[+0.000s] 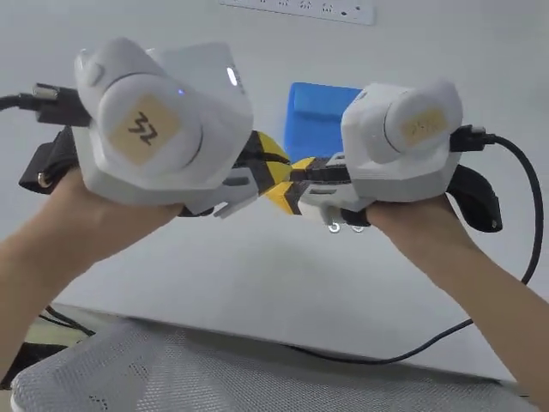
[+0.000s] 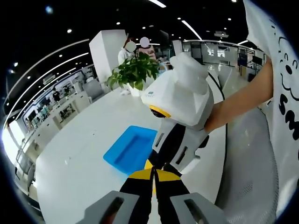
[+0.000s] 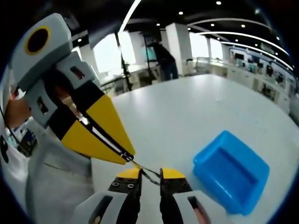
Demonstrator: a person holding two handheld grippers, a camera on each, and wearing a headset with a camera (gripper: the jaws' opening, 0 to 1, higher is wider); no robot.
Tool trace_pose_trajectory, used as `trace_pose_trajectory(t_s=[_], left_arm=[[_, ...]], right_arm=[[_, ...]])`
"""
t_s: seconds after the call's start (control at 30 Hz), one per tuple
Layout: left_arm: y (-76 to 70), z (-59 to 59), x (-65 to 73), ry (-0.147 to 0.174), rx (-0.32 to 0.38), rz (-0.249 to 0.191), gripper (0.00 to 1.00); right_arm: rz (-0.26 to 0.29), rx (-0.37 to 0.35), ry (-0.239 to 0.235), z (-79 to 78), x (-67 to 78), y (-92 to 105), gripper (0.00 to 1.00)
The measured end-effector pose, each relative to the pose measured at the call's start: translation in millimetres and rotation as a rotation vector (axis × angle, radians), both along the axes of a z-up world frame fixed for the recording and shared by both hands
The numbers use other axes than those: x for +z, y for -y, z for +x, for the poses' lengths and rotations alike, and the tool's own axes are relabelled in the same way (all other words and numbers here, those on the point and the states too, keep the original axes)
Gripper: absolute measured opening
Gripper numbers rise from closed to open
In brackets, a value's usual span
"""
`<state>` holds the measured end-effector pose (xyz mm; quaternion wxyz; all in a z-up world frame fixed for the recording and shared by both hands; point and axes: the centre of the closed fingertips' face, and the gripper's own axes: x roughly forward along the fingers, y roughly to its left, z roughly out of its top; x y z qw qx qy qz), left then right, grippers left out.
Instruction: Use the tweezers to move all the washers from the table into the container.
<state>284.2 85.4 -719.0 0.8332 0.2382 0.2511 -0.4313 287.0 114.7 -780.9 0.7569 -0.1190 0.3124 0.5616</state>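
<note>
**Foreground.** Two hand-held grippers are raised above the bench (image 1: pixel 257 283), their tips brought nose to nose. The left hand-held gripper (image 3: pixel 127 155) is clamped on the tweezers (image 3: pixel 145 171). In the right gripper view its yellow jaws press flat on this thin dark strip, whose free end juts forward. The right hand-held gripper (image 3: pixel 150 174) has its jaws slightly apart, and that free end lies in the gap between them. The arrangement reads as a transfer or re-seating of the tool. One side grips firmly so the thin tweezers cannot swing. The other lines up for a hold that would leave the points free to pinch. Judged stage: preparation, with no washer lifted yet.

**Middle ground.** On the bench below the right hand-held gripper, the head view shows what are probably washers (image 1: pixel 334 227): two small rings, too small to be sure of.

**Beyond.** The blue container (image 1: pixel 317 116), an open rectangular tray, rests on the bench just behind the meeting tips. Its inside is bare where it shows. It appears to be placed near the work so that each carry is short.

**Background.** A white socket strip (image 1: pixel 300 9) runs along the far wall.
</note>
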Motion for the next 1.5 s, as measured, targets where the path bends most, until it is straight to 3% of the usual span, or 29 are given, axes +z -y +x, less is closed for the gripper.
trace_pose_trajectory(t_s=[0.1, 0.5, 0.8, 1.1, 1.27, 1.5], left_arm=[[0.3, 6.9, -4.1, -0.009, 0.012, -0.011, 0.00], [-3.5, 24.1, -17.1, -0.039, 0.035, -0.008, 0.00], [-6.4, 24.7, -21.4, -0.056, 0.032, -0.019, 0.00], [-6.6, 22.1, -29.5, -0.062, 0.032, -0.011, 0.00], [-4.9, 23.0, -28.6, -0.062, 0.038, -0.025, 0.00], [-4.4, 22.8, -28.6, -0.056, 0.028, -0.013, 0.00]], right_arm=[[-0.007, 0.000, 0.009, 5.8, -3.2, 1.2, 0.10], [0.005, -0.008, -0.041, 24.3, -15.6, -3.2, 0.10], [0.012, -0.017, -0.070, 23.0, -20.0, -2.1, 0.10], [-0.005, -0.015, -0.069, 20.9, -27.3, -1.3, 0.11], [-0.008, -0.019, -0.070, 20.9, -28.7, -0.9, 0.10], [-0.021, -0.013, -0.056, 22.7, -29.0, -1.5, 0.10]])
